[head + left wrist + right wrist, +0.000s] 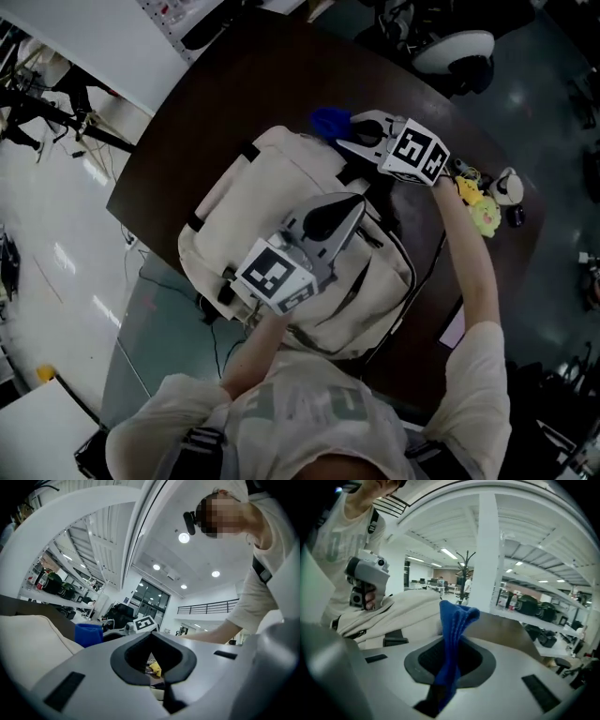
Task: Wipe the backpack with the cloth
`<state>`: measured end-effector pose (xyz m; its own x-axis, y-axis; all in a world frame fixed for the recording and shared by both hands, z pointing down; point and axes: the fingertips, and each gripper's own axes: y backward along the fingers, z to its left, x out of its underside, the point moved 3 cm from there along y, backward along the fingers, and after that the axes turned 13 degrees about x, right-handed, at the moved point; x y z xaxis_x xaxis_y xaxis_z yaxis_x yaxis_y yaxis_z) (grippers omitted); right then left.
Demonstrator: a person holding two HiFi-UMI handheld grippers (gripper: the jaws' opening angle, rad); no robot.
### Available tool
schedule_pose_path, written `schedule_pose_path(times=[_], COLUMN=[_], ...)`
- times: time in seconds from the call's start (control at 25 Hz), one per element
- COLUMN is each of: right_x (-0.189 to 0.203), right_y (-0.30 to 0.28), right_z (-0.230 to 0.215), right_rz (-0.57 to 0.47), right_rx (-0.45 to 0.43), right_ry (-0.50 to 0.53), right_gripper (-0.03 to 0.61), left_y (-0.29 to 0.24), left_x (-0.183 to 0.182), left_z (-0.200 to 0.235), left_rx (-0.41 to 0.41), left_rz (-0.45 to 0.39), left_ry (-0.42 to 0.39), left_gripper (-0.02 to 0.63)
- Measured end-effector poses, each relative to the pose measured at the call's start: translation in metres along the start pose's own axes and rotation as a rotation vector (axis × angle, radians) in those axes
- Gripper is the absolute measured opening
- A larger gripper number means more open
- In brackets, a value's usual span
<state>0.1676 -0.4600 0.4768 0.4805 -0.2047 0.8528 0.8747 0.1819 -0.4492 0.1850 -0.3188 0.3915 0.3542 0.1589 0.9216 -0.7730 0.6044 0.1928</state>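
Note:
A cream backpack (272, 187) lies flat on the dark brown table (216, 94). My right gripper (342, 141) is at the backpack's far edge and is shut on a blue cloth (330, 120). In the right gripper view the cloth (452, 634) stands up out of the closed jaws (439, 696), with the backpack (408, 611) just beyond. My left gripper (356, 202) hovers over the middle of the backpack, shut, and I see nothing between its jaws (163, 687). The left gripper view shows the backpack (28, 644) at the left and the cloth (88, 633) behind it.
A yellow plush toy (483, 211) and a small white and black item (509, 187) lie on the table right of my right arm. A pale sheet (453, 328) sits at the table's near right edge. A white chair (455, 52) stands beyond the far edge.

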Motion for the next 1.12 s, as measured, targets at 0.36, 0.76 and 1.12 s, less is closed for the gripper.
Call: schedule_pose_path(times=[0.36, 0.76, 1.12], right_x=[0.016, 0.050, 0.085], right_y=[-0.017, 0.047, 0.114], right_z=[0.032, 0.078, 0.117], right_rz=[-0.042, 0.007, 0.043], right_rx=[-0.235, -0.274, -0.196], right_ry=[0.008, -0.021, -0.122], right_gripper=[0.041, 0.041, 0.041], left_y=[0.002, 0.001, -0.002], left_x=[-0.001, 0.002, 0.006], left_z=[0.001, 0.000, 0.000], left_rx=[0.003, -0.005, -0.018], left_rz=[-0.024, 0.008, 0.031], left_ry=[-0.014, -0.024, -0.032], left_gripper=[0.005, 0.005, 0.005])
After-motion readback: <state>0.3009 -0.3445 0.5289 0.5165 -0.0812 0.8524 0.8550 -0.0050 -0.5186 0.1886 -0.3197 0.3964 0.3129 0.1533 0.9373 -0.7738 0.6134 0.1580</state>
